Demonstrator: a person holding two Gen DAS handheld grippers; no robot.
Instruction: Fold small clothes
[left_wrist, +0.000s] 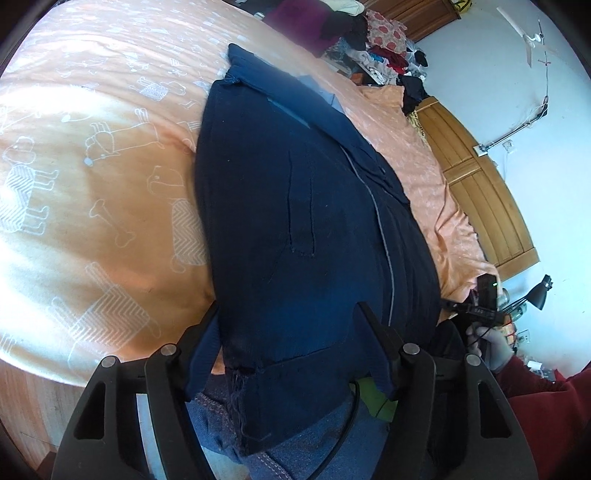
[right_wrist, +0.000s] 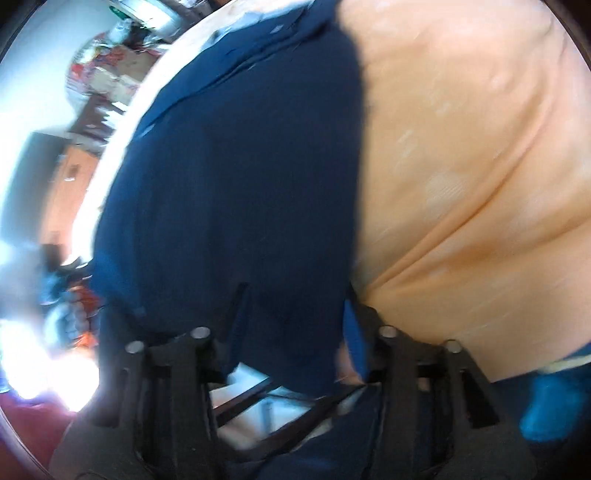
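While both sets of fingers gape, the navy garment (left_wrist: 295, 206) runs lengthwise away across the bed (left_wrist: 92, 147), near hem between left fingers (left_wrist: 207, 354) and right fingers (right_wrist: 354, 343).

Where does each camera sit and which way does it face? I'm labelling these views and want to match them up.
Left wrist: on the left gripper, looking along its open fingers over the navy garment on the orange bedsheet; a hand, red sleeve and jeans show.
Right wrist: on the right gripper, looking along its fingers over the navy garment and orange bedsheet; blurred, no hand visible.
Shared: the same navy garment on the same bedsheet, near edge between each gripper's fingers.
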